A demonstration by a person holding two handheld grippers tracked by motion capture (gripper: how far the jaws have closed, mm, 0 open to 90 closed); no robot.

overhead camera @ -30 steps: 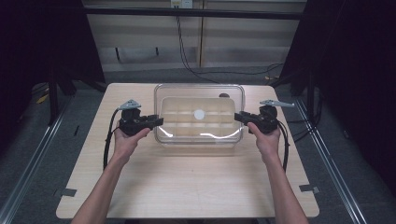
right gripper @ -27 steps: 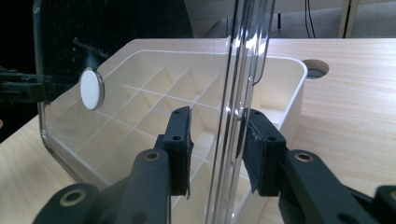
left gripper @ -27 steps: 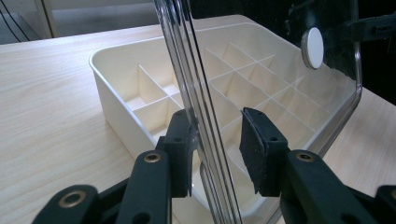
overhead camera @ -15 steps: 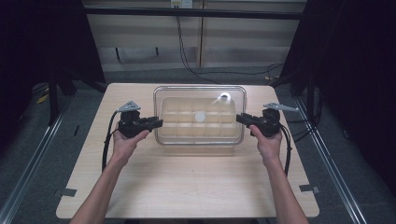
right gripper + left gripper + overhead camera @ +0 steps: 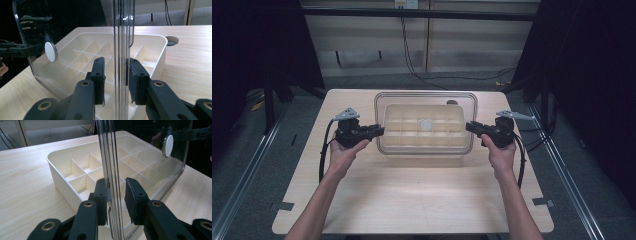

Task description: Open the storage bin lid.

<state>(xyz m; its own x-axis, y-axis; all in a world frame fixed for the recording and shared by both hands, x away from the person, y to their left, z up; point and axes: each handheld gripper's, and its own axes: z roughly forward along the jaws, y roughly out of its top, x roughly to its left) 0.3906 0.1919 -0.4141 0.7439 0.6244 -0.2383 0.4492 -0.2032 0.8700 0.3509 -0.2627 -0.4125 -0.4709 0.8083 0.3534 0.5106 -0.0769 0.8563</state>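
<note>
The clear plastic lid [image 5: 425,100] with its white round knob [image 5: 425,124] now lies level over the cream compartmented plastic box [image 5: 422,131], no longer tilted as half a second ago. My left gripper [image 5: 374,131] and right gripper [image 5: 473,127] have fingers straddling the lid's opposite edges, slightly apart. The light wooden table [image 5: 412,195] lies bare around the box.

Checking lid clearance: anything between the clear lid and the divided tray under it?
Nothing visible. The clear lid hangs over the divided tray, with the left gripper and right gripper astride its side rims. The tray's compartments look empty, and its rim is bare. The white round knob sits on the lid itself.
</note>
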